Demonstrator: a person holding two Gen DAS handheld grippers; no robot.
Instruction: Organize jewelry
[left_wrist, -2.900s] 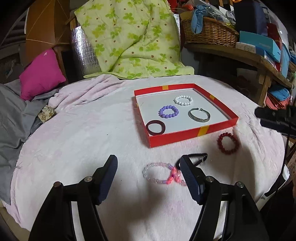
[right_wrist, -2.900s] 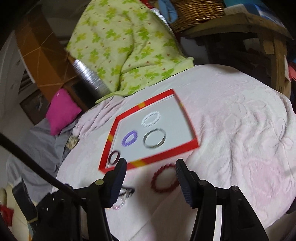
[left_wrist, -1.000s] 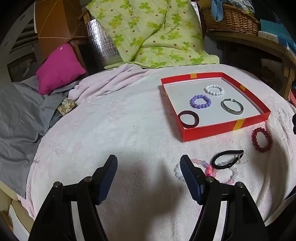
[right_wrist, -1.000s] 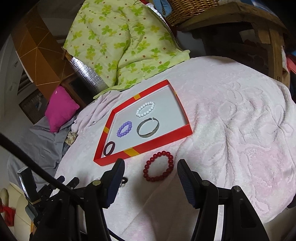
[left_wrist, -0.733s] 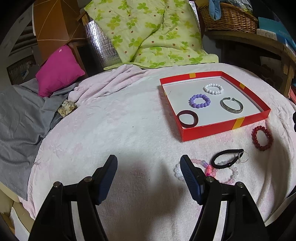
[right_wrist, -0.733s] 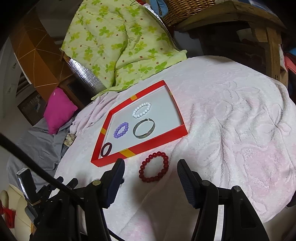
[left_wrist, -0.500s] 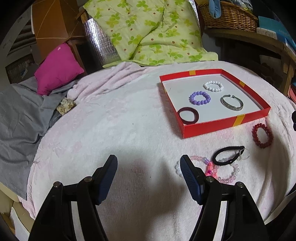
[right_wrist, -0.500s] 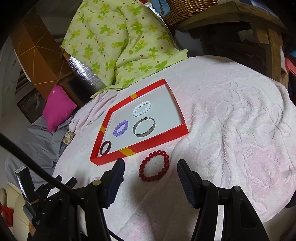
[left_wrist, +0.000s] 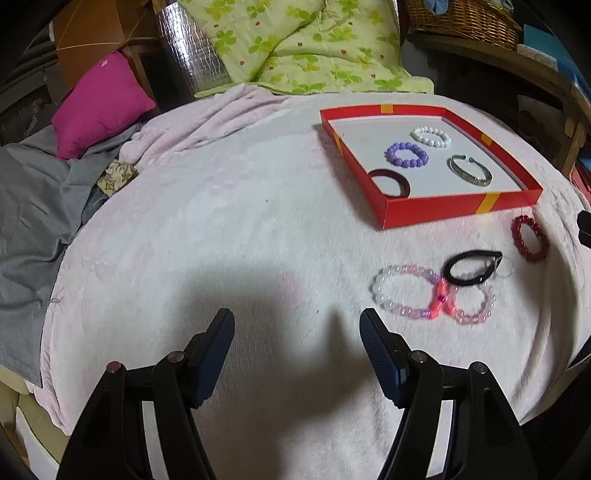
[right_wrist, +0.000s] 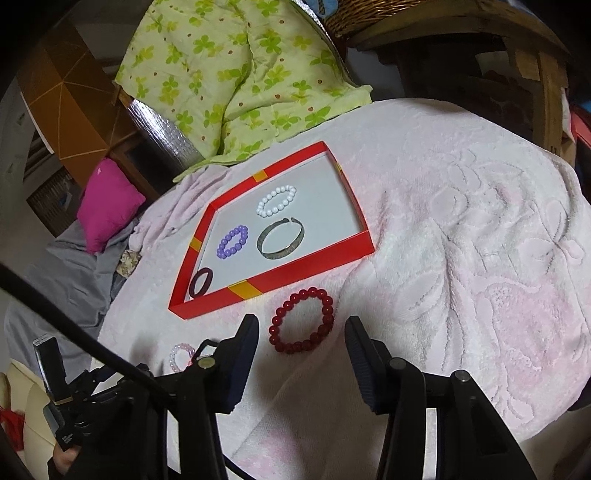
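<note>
A red tray (right_wrist: 295, 273) on the pink-white blanket holds a white bead bracelet (right_wrist: 277, 201), a purple one (right_wrist: 232, 242), a silver cuff (right_wrist: 282, 240) and a dark bangle (right_wrist: 201, 282). In front of it lies a red bead bracelet (right_wrist: 303, 321). My right gripper (right_wrist: 301, 330) hangs over it with its jaws closing, one finger on each side and neither touching the beads. My left gripper (left_wrist: 295, 328) stands open over bare blanket. To its right lie pink bead bracelets (left_wrist: 406, 291), a black hair tie (left_wrist: 471, 267) and the red bracelet (left_wrist: 529, 239), before the tray (left_wrist: 458, 212).
A green flowered quilt (left_wrist: 303, 44) and a magenta pillow (left_wrist: 99, 103) lie behind the table, with grey cloth (left_wrist: 29, 206) at the left. A wicker basket (left_wrist: 461, 18) stands on a wooden shelf (left_wrist: 517, 62) at the back right. The blanket drops off at the table's near edge.
The right gripper's jaws have narrowed around the red bracelet. The left gripper has tipped down a little, so the jewelry sits higher in its view, and its jaws are unchanged.
</note>
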